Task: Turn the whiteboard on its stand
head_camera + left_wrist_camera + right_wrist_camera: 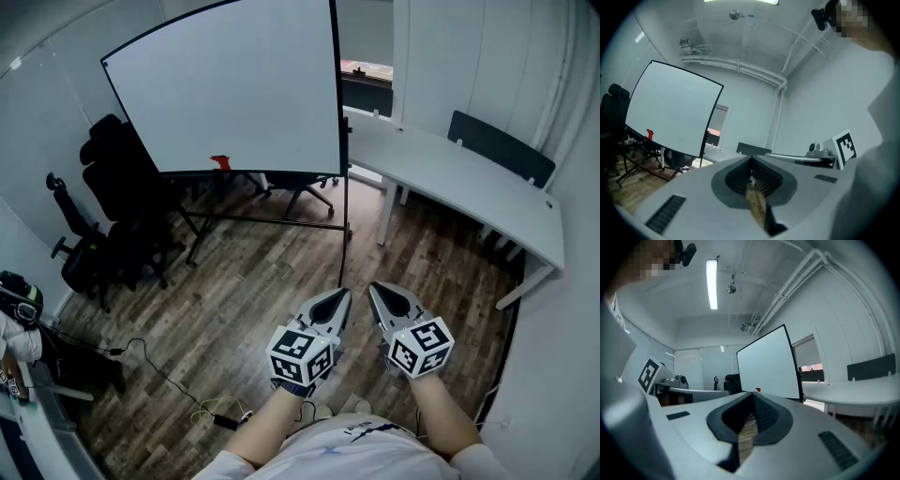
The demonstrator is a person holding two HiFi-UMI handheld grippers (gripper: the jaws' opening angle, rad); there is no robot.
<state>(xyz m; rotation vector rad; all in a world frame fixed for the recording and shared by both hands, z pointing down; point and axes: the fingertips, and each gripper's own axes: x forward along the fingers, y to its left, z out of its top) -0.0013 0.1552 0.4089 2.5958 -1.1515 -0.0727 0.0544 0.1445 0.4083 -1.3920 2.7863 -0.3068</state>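
Left gripper (pixel 339 298) and right gripper (pixel 378 292), jaws together and empty, hover well short of the far whiteboard (pixel 225 89); approach step, next likely opening to grasp its right edge.

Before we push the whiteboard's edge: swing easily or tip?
Whiteboard is a big thin panel, so probably stiff yet light; an edge push likely turns it. The stand looks thin-legged and may wobble. The red item at its lower edge could fall.

The whiteboard (pixel 225 84) up top is white with a black edge. The floor (pixel 253 291) is stripy brown, and the chairs (pixel 117 187) at left are black.
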